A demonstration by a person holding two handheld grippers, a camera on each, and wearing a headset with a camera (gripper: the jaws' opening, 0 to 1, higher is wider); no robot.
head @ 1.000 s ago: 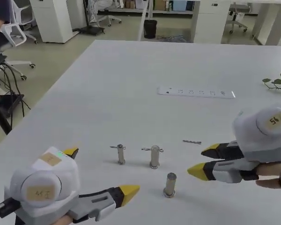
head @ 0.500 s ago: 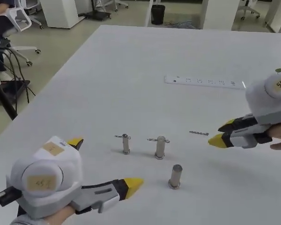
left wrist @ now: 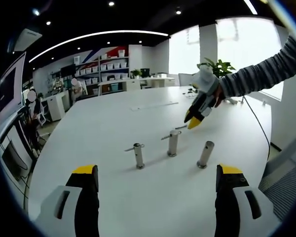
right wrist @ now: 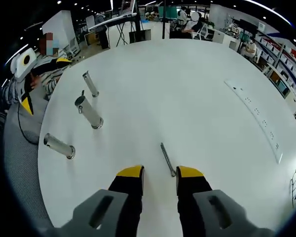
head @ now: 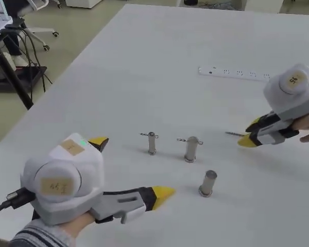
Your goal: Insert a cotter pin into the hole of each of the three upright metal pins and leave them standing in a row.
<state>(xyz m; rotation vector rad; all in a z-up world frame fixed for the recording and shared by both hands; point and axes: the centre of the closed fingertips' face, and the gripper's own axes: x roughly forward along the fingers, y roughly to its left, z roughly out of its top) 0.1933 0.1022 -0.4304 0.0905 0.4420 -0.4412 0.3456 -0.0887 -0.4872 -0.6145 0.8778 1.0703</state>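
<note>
The left gripper (left wrist: 157,170) spreads its yellow-tipped jaws wide; the right gripper (right wrist: 160,172) has them narrowly parted astride a slim wire cotter pin (right wrist: 166,156) on the matte white table (right wrist: 187,89).

Three steel pins upright: left pin (head: 152,144) carries first cotter pin (head: 146,135), middle pin (head: 191,150) just beside it carries second cotter pin (head: 183,140); third pin (head: 208,183) stands nearer, out of line, uncottered. Third cotter pin (head: 233,134) lies flat, right of middle pin
</note>
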